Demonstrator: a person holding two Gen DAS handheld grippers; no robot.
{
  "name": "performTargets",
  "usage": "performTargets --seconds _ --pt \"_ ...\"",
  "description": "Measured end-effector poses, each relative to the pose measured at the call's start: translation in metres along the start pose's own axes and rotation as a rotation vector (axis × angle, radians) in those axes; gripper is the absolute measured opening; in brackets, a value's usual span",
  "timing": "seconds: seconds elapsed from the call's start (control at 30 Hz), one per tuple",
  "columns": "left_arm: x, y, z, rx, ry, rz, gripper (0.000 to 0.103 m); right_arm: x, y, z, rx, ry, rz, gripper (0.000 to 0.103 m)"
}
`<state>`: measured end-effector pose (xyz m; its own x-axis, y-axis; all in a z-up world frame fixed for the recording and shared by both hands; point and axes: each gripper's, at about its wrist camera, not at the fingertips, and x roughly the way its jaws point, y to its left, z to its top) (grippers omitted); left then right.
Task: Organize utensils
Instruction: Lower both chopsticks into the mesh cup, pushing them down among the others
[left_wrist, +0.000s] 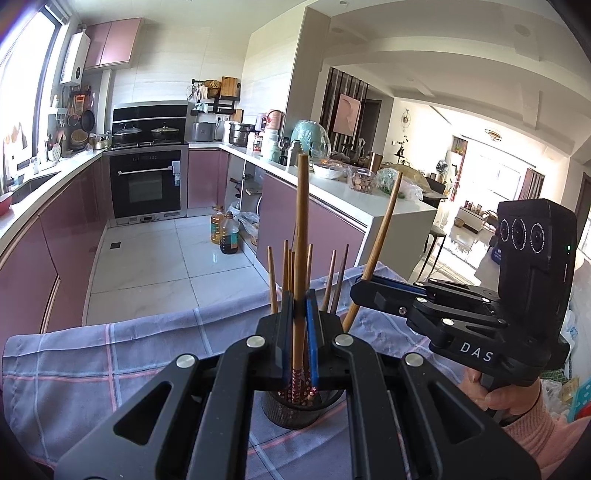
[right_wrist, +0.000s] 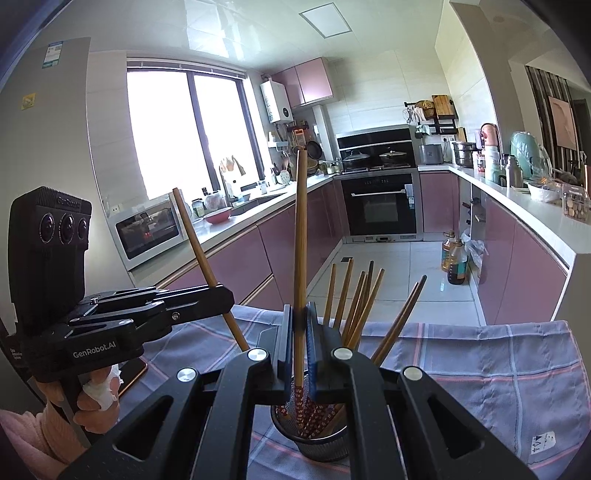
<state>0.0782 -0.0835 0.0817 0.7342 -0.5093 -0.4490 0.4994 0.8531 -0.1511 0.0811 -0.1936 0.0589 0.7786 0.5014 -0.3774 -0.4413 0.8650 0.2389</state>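
A dark mesh cup (left_wrist: 295, 410) stands on a plaid cloth and holds several wooden chopsticks (left_wrist: 332, 280) with their red-patterned ends down. My left gripper (left_wrist: 301, 299) is shut on one upright chopstick (left_wrist: 302, 221) directly over the cup; its patterned lower end reaches the cup's mouth. My right gripper (left_wrist: 360, 286) comes in from the right, shut on a tilted chopstick (left_wrist: 384, 229). In the right wrist view, the right gripper (right_wrist: 300, 310) clamps its chopstick (right_wrist: 300, 221) above the cup (right_wrist: 317, 439). The left gripper (right_wrist: 221, 295) holds its slanted chopstick (right_wrist: 195, 236) beside it, lower tip hidden.
The grey-blue plaid cloth (right_wrist: 480, 362) covers the table edge. A phone (right_wrist: 133, 373) lies near the person's bandaged hand (right_wrist: 99, 391). Beyond are pink kitchen cabinets, a crowded counter (left_wrist: 351, 192) and oil bottles (left_wrist: 225, 232) on the tiled floor.
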Motion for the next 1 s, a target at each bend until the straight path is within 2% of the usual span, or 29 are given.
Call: performTargets --seconds 1.0 --pt "0.025 0.002 0.004 -0.005 0.068 0.007 0.007 0.019 -0.013 -0.018 0.043 0.064 -0.013 0.006"
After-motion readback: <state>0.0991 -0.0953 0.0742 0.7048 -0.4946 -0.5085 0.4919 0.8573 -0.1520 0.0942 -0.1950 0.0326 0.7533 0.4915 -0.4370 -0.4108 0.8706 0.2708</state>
